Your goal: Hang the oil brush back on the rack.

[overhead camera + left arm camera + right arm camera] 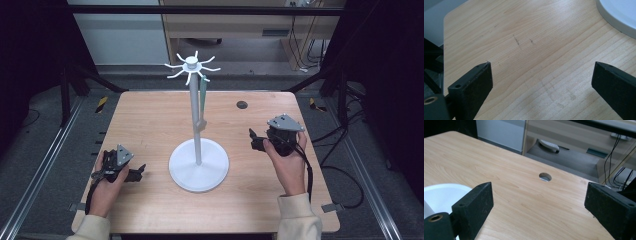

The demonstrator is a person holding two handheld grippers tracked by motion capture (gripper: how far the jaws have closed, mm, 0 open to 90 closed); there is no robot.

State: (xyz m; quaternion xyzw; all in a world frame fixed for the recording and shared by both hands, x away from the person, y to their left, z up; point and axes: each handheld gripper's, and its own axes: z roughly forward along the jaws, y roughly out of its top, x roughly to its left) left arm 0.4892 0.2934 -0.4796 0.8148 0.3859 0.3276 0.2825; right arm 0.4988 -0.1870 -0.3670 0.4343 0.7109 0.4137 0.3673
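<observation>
A white stand [198,165] with a round base and a tall pole rises from the middle of the wooden table [150,120]. Curved hooks [192,65] spread out at its top. A grey-green utensil [202,100] hangs from one hook beside the pole. My left gripper [140,171] lies low near the table's front left, held by a hand; its jaws stand wide apart with bare wood between them [541,75]. My right gripper [253,140] is held right of the base, open and empty [539,202]. The base's rim [616,17] shows at the upper right of the left gripper view.
A round cable hole [242,104] sits in the table's far right part, also in the right gripper view [545,176]. Black frame bars [200,10] surround the table. Behind it stand a wooden shelf unit [240,25] and cables [300,45] on the floor.
</observation>
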